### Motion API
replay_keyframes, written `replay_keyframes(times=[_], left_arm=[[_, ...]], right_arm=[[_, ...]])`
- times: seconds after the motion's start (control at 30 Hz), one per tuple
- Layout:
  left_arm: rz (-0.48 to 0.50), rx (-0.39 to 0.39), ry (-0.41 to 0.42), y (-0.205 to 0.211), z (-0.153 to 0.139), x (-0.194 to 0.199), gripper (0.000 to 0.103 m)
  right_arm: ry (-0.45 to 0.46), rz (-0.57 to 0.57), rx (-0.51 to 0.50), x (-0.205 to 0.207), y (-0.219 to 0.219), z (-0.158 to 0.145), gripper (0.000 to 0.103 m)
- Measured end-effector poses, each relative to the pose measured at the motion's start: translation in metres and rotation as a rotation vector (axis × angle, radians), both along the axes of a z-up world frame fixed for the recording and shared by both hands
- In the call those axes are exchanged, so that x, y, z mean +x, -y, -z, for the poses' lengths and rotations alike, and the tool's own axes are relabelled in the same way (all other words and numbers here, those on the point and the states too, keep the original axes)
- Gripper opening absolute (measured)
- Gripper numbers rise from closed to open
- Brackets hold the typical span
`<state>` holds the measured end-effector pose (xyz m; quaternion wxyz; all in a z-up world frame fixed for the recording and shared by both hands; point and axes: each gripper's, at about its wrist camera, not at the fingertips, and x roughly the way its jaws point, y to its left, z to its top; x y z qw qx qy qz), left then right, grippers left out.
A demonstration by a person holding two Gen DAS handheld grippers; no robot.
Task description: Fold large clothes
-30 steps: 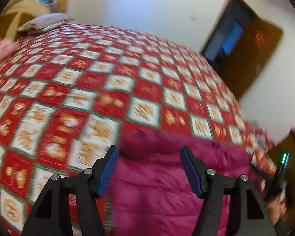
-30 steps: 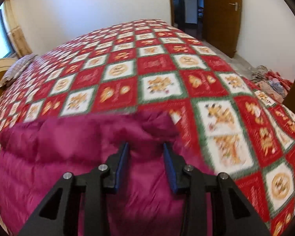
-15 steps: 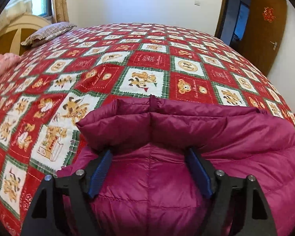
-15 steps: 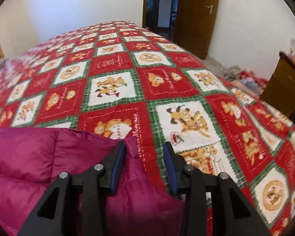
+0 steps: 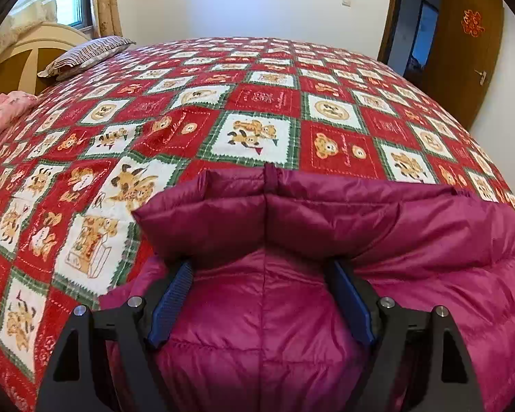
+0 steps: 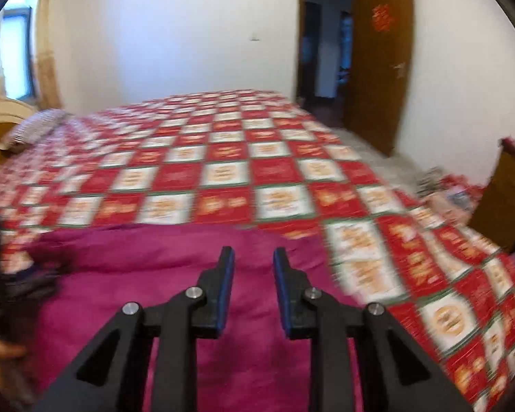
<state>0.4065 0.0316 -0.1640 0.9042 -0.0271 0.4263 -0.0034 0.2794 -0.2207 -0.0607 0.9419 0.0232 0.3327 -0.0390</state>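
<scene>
A large magenta puffer jacket (image 5: 326, 292) lies on a bed with a red, white and green patchwork cover (image 5: 257, 103). Its far edge is folded over into a thick roll (image 5: 274, 213). My left gripper (image 5: 262, 271) is open, low on the jacket, with its blue-padded fingers (image 5: 171, 298) tucked under the roll. In the right wrist view the jacket (image 6: 154, 274) lies flat. My right gripper (image 6: 250, 257) is open and empty above it, holding nothing. That view is blurred.
A striped pillow (image 5: 86, 55) and a wooden headboard (image 5: 24, 55) are at the far left. A pink cloth (image 5: 0, 113) lies at the bed's left edge. An open brown door (image 6: 381, 68) is at the right. Clutter (image 6: 446, 192) and a wooden cabinet (image 6: 504, 199) stand beside the bed.
My right gripper has lifted off the jacket's corner and pulled back; it no longer straddles the fabric. My left gripper has stayed at the folded roll.
</scene>
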Motion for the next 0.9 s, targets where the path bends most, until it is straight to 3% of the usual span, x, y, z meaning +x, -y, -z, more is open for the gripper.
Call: replay_keyframes(times=[0.1, 0.27, 0.43, 0.57, 0.77, 0.9], left_arm=[[0.033, 0.06, 0.01, 0.001, -0.016, -0.023, 0.081], [0.037, 0.065, 0.045, -0.002, -0.029, -0.061, 0.081], [0.03, 0.098, 0.044, 0.004, -0.017, -0.062, 0.081], [0.023, 0.174, 0.054, 0.013, -0.016, -0.065, 0.081], [0.037, 0.216, 0.064, 0.01, -0.025, -0.085, 0.082], [0.021, 0.233, 0.061, 0.005, -0.029, -0.094, 0.082]], right_arm=[[-0.049, -0.057, 0.071, -0.001, -0.026, 0.016, 0.026], [-0.111, -0.075, 0.098, 0.01, -0.057, 0.058, 0.026], [-0.075, -0.074, -0.064, 0.007, -0.075, 0.087, 0.024], [-0.08, -0.067, -0.101, 0.009, -0.077, 0.086, 0.024], [-0.101, -0.071, -0.115, 0.008, -0.078, 0.085, 0.024], [-0.08, -0.054, -0.005, -0.011, -0.074, 0.068, 0.024]])
